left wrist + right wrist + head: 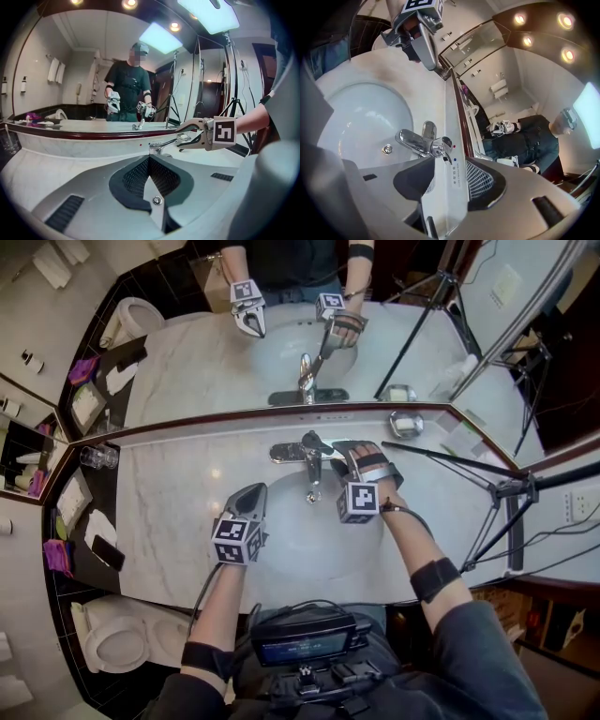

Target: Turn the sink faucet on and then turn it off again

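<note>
A chrome faucet point(310, 463) stands at the back of the white basin point(291, 531), set in a marble counter; its lever handle point(440, 146) points toward the mirror side. My right gripper point(341, 454) is open just right of the faucet head. In the right gripper view its jaws point(449, 162) stand apart, nothing between them, with the faucet point(417, 139) just ahead. My left gripper point(251, 495) hovers over the basin's left rim, shut and empty; its jaws point(149, 159) meet, and the faucet point(161, 146) and the right gripper point(202, 133) lie beyond.
A mirror point(309, 324) runs along the back of the counter. A glass point(98, 457) stands at the counter's left end and a small dish point(405, 425) at the back right. Tripod legs point(502, 491) stand right of the counter. A toilet point(117, 643) is lower left.
</note>
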### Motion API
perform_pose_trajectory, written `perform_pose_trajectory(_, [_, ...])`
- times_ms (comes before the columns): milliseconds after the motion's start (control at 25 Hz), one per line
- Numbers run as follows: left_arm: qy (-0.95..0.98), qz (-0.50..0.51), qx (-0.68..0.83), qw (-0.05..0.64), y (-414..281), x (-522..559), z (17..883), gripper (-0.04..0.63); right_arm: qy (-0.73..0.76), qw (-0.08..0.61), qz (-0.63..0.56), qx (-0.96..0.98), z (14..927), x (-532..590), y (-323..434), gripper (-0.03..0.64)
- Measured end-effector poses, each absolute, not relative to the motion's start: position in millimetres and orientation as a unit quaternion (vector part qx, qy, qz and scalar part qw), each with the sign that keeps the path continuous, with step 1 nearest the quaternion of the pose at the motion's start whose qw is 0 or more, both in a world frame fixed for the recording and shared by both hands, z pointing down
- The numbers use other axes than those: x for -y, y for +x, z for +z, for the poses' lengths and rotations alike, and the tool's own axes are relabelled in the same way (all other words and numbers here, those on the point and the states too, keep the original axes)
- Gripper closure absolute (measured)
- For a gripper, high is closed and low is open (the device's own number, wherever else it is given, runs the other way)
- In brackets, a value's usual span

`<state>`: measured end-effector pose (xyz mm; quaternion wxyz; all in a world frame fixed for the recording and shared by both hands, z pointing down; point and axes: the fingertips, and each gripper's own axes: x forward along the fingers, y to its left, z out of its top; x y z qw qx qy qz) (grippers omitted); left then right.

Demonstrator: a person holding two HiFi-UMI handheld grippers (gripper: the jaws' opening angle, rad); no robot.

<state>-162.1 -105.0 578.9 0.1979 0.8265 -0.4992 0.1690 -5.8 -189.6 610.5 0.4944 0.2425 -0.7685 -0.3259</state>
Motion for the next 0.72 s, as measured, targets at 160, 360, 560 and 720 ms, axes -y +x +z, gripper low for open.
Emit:
perform_pose_trajectory(160, [0.825, 0.173, 0.5, 0.198, -165.0, 106.3, 581.0, 0.594, 0.208, 0.511, -0.344, 0.76, 628.0, 197.4, -10.4, 0.39])
perform_pose_trajectory(360, [0.823, 0.177, 0.501, 0.201, -166.1, 105.6, 584.6, 0.594, 0.164, 0.521, -0.362, 0.755, 641.6, 194.9, -19.0, 0.39])
perform_pose_trajectory(560, [0.822, 0.178, 0.501, 0.204, -165.7, 104.1, 588.3, 0.594, 0.143, 0.528, -0.384, 0.744, 651.2, 190.4, -21.4, 0.393])
perform_pose_trajectory(720, [0.821, 0.178, 0.501, 0.207, -167.0, 103.3, 591.3, 0.594, 0.151, 0.527, -0.402, 0.734, 651.0, 192.3, -22.1, 0.394])
